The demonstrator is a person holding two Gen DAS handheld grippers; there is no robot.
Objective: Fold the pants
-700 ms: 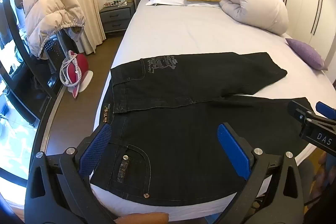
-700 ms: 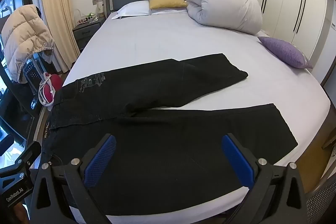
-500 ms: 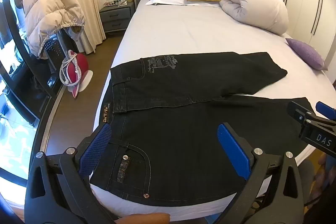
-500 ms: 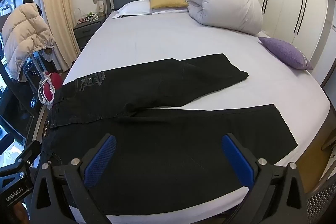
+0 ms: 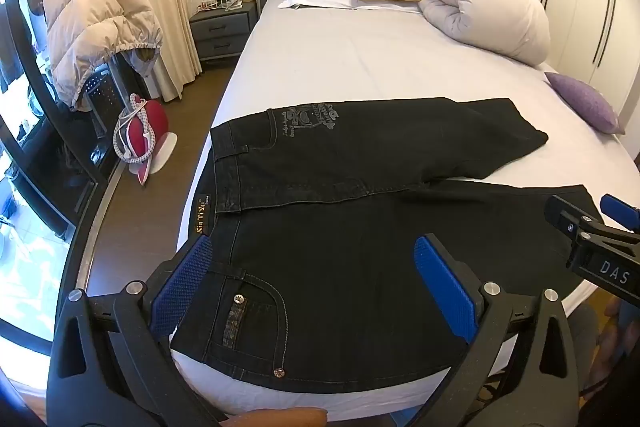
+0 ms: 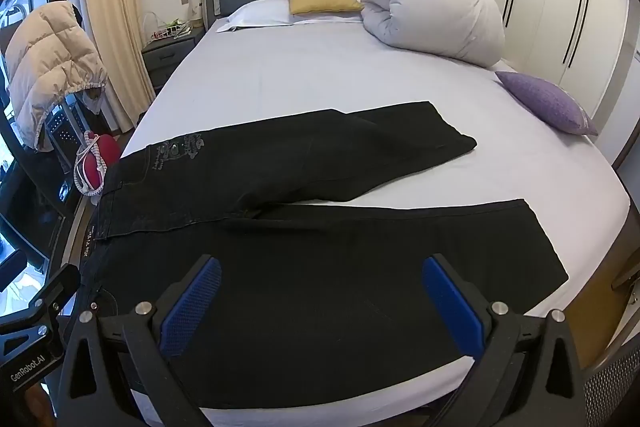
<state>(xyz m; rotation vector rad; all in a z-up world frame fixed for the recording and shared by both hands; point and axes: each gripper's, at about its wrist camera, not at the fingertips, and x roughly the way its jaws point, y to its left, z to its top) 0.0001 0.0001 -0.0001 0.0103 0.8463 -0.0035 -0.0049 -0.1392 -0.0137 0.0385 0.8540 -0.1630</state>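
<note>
Pants' [image 5: 340, 235] riveted front pocket [image 5: 256, 323] only in left view

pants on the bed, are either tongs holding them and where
Nothing is held. Left tongs and right tongs both stand open above the pants, gripping no part.

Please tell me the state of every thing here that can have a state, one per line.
Black jeans: spread flat on bed, unfolded, legs apart.
Left gripper: fingers open, holding nothing.
Right gripper: fingers open, holding nothing.
White duvet: rolled up.
Nightstand drawers: closed.
</note>
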